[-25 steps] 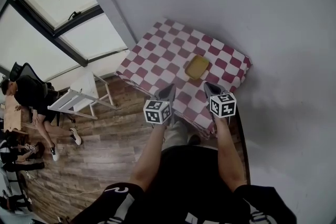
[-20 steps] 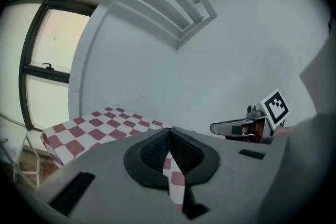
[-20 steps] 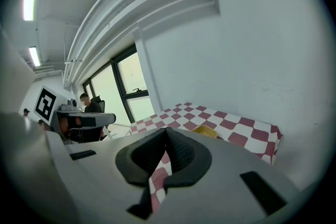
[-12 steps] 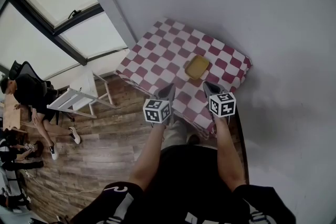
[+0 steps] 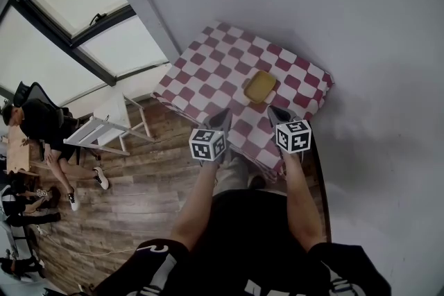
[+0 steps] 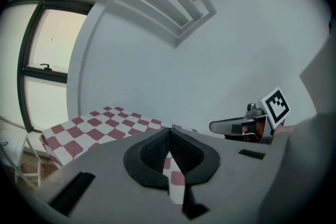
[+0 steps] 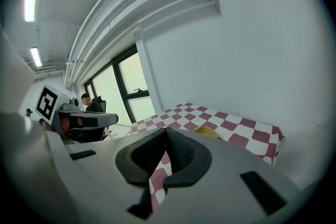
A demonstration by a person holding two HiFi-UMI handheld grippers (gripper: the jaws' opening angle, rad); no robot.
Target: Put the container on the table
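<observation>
Little to log across the last second: both tools hold the same station over the near edge of the table (image 5: 201,73), and the only difference I can find is a slight drift of the head view itself. The left gripper (image 5: 225,114) has its jaws pressed together with nothing between them; its own view shows only checked cloth past the pads. The right gripper (image 5: 272,111) reads the same, jaws closed and empty, pointing across the tabletop toward the wall (image 5: 333,17). The two sit side by side, a little apart, neither one touching anything. The container (image 5: 260,86), yellow and shallow, lies flat on the red-and-white cloth toward the far right part of the table, beyond the right tool's tips and clear of them; it has not shifted against the checks. My judgement: with the container already resting on the table and both tools empty and still, the placing looks finished, or else this is a pause with no step under way. Nothing here calls for a grip. Off to the left, a white chair (image 5: 104,128) and a seated person (image 5: 38,125) on the wood floor, unchanged.
</observation>
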